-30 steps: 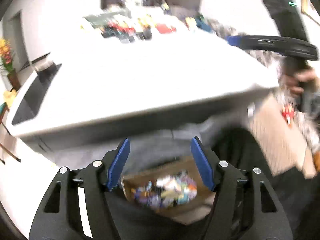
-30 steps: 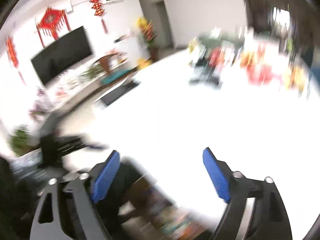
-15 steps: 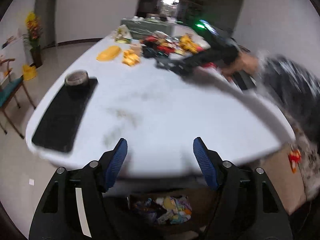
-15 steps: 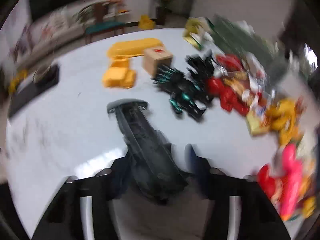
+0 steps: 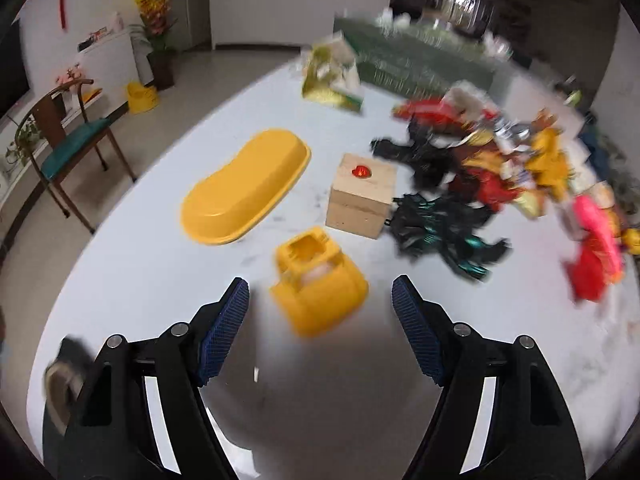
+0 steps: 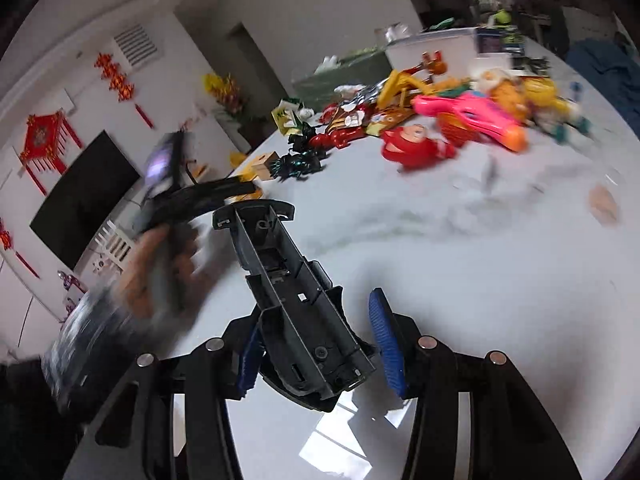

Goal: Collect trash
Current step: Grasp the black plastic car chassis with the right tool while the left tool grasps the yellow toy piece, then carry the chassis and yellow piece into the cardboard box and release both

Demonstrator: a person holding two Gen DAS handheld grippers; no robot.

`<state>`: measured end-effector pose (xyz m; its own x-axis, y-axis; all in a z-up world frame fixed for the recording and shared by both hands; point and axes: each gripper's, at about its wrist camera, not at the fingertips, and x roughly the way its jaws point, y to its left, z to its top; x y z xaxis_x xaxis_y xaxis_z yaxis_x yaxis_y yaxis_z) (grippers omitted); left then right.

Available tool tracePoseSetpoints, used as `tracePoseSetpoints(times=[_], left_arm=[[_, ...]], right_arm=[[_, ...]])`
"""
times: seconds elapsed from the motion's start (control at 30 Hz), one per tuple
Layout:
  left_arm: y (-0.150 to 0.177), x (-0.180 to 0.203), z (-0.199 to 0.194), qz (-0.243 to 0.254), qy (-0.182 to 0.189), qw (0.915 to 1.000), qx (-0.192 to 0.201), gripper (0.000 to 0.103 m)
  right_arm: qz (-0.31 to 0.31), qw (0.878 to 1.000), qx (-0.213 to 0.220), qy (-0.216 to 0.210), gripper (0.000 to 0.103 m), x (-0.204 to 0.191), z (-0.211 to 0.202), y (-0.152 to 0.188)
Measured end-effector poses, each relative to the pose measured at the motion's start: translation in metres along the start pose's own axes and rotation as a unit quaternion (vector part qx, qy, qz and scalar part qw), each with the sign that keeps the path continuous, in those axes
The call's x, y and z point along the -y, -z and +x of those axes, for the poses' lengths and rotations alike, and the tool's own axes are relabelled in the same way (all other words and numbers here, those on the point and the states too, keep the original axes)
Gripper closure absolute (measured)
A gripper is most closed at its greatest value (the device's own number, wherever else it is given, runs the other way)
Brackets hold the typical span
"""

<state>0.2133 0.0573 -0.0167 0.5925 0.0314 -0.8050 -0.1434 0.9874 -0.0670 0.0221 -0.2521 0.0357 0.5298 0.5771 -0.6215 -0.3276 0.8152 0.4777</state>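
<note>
My left gripper is open and empty above the white table, with a small yellow plastic block lying between its fingertips further ahead. My right gripper has a long dark grey plastic shell between its jaws; the left pad touches it, the right pad stands apart from it. The shell reaches forward over the table. The left gripper and the hand holding it show blurred at the left of the right wrist view.
A yellow oval tray, a wooden box with a red button, a black-and-teal toy and a heap of red, yellow and pink toys lie on the table. A chair stands left of it.
Both grippers came up from the trash box below the table edge to over the tabletop. The right gripper now has the dark grey shell between its jaws.
</note>
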Motion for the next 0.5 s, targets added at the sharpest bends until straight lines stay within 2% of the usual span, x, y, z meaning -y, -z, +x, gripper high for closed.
tracePoseSetpoints(times=[0.03, 0.07, 0.17, 0.27, 0.33, 0.37, 0.5], left_arm=[[0.0, 0.007, 0.002, 0.021, -0.025, 0.9994, 0.01, 0.044], [0.002, 0.01, -0.002, 0.03, -0.023, 0.9991, 0.018, 0.053], [0.012, 0.018, -0.012, 0.054, -0.005, 0.9984, 0.014, 0.054], [0.038, 0.018, -0.032, 0.067, 0.019, 0.9974, 0.019, 0.054], [0.068, 0.015, -0.064, 0.077, 0.064, 0.9943, 0.039, 0.054], [0.08, 0.015, -0.078, 0.085, 0.074, 0.9925, 0.048, 0.054], [0.162, 0.008, -0.161, 0.151, 0.13, 0.9757, 0.092, 0.054]], right_arm=[[0.005, 1.0, 0.004, -0.004, 0.054, -0.001, -0.008, 0.006], [0.011, 1.0, 0.008, -0.01, 0.054, -0.002, -0.015, 0.015], [0.01, 1.0, 0.022, -0.002, 0.054, -0.01, -0.026, 0.033], [0.01, 0.999, 0.037, 0.003, 0.054, -0.018, -0.028, 0.047], [0.022, 0.999, 0.044, -0.01, 0.054, -0.024, -0.024, 0.055], [0.027, 0.998, 0.047, -0.016, 0.054, -0.026, -0.022, 0.058], [0.018, 0.998, 0.046, -0.03, 0.054, -0.05, -0.025, 0.077]])
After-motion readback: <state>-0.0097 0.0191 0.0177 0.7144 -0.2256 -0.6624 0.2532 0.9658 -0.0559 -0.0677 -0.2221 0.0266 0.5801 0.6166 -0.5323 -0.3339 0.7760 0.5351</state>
